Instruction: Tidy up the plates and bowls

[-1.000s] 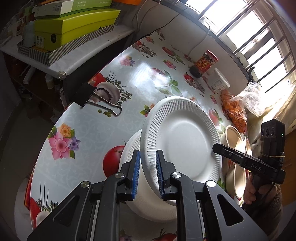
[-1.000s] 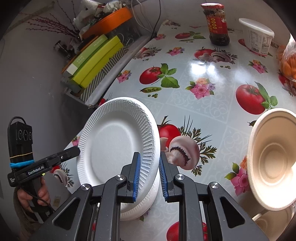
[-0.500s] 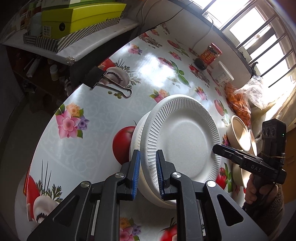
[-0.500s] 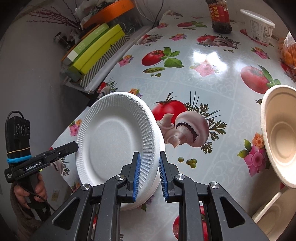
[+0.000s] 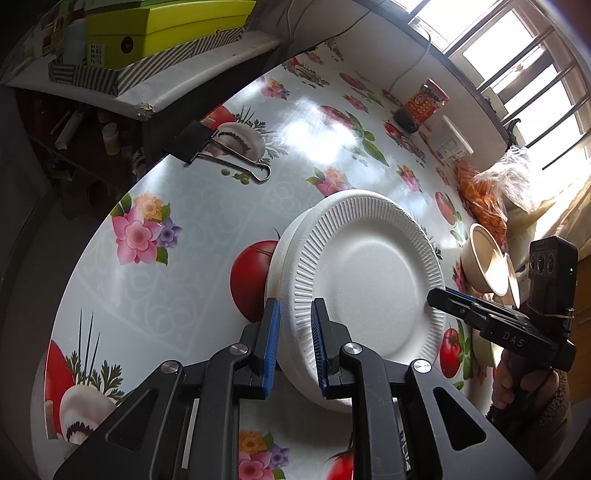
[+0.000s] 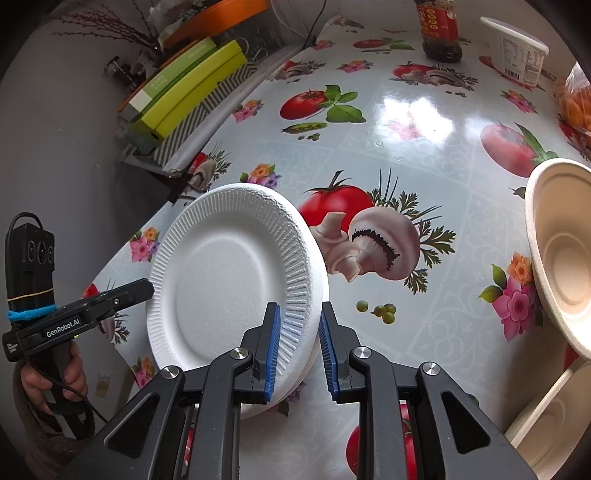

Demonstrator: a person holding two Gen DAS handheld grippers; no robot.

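A white foam plate [image 5: 369, 277] lies on top of a stack of foam plates [image 5: 282, 243] on the patterned tablecloth. My left gripper [image 5: 294, 349] has its jaws on either side of the plate's near rim, with a visible gap around it. My right gripper [image 6: 298, 354] straddles the opposite rim of the same plate [image 6: 229, 273], jaws parted wider than the rim. Each gripper shows in the other's view: the right gripper [image 5: 437, 295] and the left gripper [image 6: 142, 286]. Beige paper bowls [image 6: 561, 251] stand at the right, also in the left wrist view [image 5: 484, 258].
A black binder clip [image 5: 195, 140] lies at the table's far left edge. A sauce jar [image 6: 439, 29], a white tub [image 6: 517, 55] and a bag of orange snacks [image 5: 484, 199] stand at the back. Yellow-green boxes [image 5: 159, 26] sit on a side shelf.
The plate held between both grippers has come down onto the stack. Both grippers' jaws have opened a little around its rim.
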